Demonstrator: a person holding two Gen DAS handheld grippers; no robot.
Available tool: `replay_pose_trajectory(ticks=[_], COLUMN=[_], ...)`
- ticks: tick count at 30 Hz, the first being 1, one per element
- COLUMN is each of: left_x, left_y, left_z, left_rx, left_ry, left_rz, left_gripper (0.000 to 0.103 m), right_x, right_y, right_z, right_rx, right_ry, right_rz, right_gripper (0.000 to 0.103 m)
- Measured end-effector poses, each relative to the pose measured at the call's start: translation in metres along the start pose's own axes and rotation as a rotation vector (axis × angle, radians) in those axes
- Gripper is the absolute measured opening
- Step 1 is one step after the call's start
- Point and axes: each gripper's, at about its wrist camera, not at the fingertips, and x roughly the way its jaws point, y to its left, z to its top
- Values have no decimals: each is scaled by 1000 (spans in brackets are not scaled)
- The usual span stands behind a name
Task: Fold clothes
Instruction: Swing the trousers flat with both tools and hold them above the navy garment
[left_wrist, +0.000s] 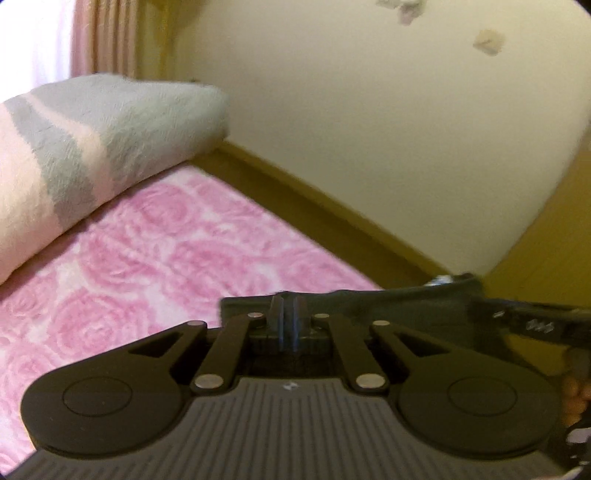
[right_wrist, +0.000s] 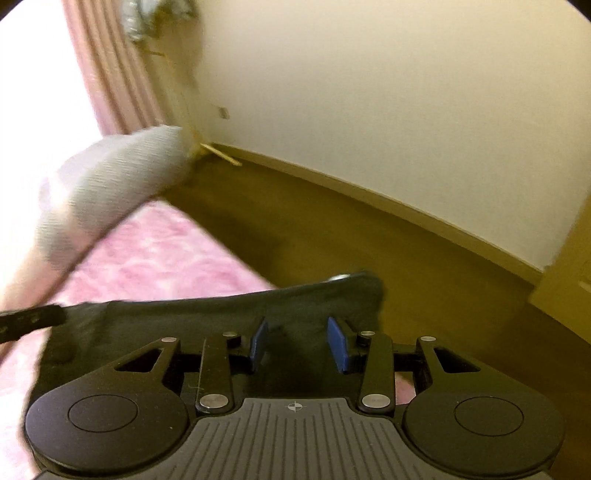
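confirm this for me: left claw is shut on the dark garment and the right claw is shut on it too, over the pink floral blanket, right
Not quite. The left claw is shut on the dark garment, but the right claw is open: the right wrist view shows its blue pads spread apart with the cloth between them, unpinched. The pink floral blanket is as you say.

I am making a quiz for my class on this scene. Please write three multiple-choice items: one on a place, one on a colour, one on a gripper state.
1. Where does the folded blanket lie?
A. on the pink cover
B. on the floor
C. on a chair

2. What colour is the garment?
A. white
B. dark
C. red

3. How do the two grippers stand?
A. both open
B. both shut
C. left shut, right open

Answers:
1 A: it rests on the pink cover.
2 B: the cloth looks almost black.
3 C: the left gripper has pads pressed together on the garment's edge; the right gripper shows a gap.
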Motion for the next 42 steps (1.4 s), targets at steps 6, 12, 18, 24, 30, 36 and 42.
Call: replay_pose_trajectory(ticks=[6, 12, 18, 24, 30, 36, 42], left_x=[-5, -13, -36, -37, -42, -52, -28], left_y=[-4, 12, 5, -19, -13, 14, 3], left_z=[-61, -60, -50, -74, -89, -70, -20], left_rx=[157, 130, 102, 163, 191, 107, 72], left_ry=[122, 129, 101, 162, 165, 158, 99], left_rz=[34, 93, 52, -2, 0, 98, -49], left_gripper=[1, 2, 0, 0, 2, 0, 0], right_x=[-21, -54, -80, -71, -73, -84, -66], right_y=[37, 20, 5, 34, 20, -39, -66], right_z=[-56, -86, -75, -83, -101, -83, -48], right_rx=[-223, -323, -223, -201, -267, -97, 95], right_ry=[133, 226, 208, 174, 219, 241, 109], right_rz=[85, -41, -55, 89, 41, -54, -30], right_gripper=[40, 40, 40, 40, 39, 40, 40])
